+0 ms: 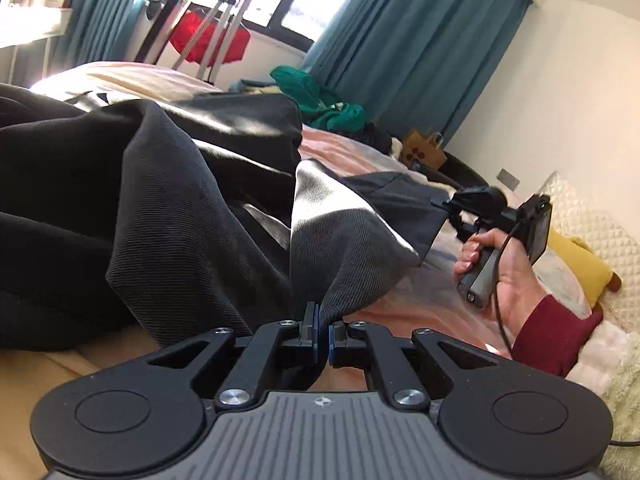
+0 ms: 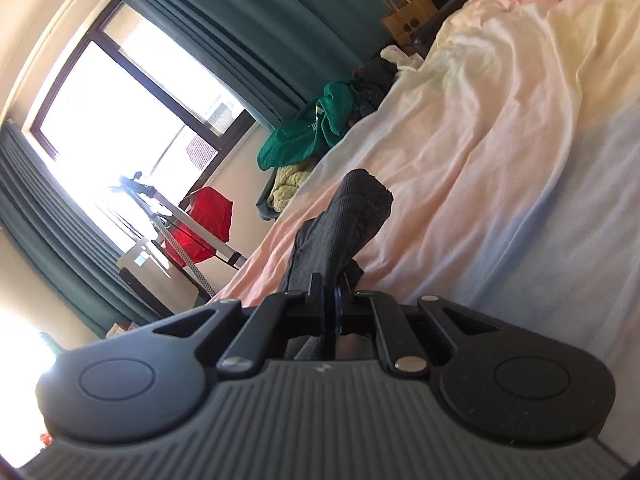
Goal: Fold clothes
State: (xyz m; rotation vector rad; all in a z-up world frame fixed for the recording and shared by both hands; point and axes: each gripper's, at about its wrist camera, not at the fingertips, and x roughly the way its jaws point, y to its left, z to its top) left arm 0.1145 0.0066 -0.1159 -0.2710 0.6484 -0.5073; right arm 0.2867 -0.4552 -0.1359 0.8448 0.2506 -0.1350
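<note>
left gripper (image 1: 322, 330): pinching hem of dark garment (image 1: 180, 208) | right gripper (image 2: 331, 300): clamped on another edge, apparently the same garment | garment: heaped on pink bed (image 2: 500, 140), green clothes (image 1: 320, 100) beyond it

Left wrist cam sat low over the bed (image 1: 404, 312), looking fwd along its fingers (image 1: 310, 320) — dark garment (image 1: 180, 216) right at the tips, window beyond. Right wrist cam was rolled hard sideways, just as close to the bedding (image 2: 500, 152). Both shared the green clothes pile (image 1: 320, 100) (image 2: 308, 136), teal curtains (image 1: 412, 40) (image 2: 248, 4), paper bag (image 1: 424, 152) (image 2: 408, 16) — far ahead of each gripper.
</note>
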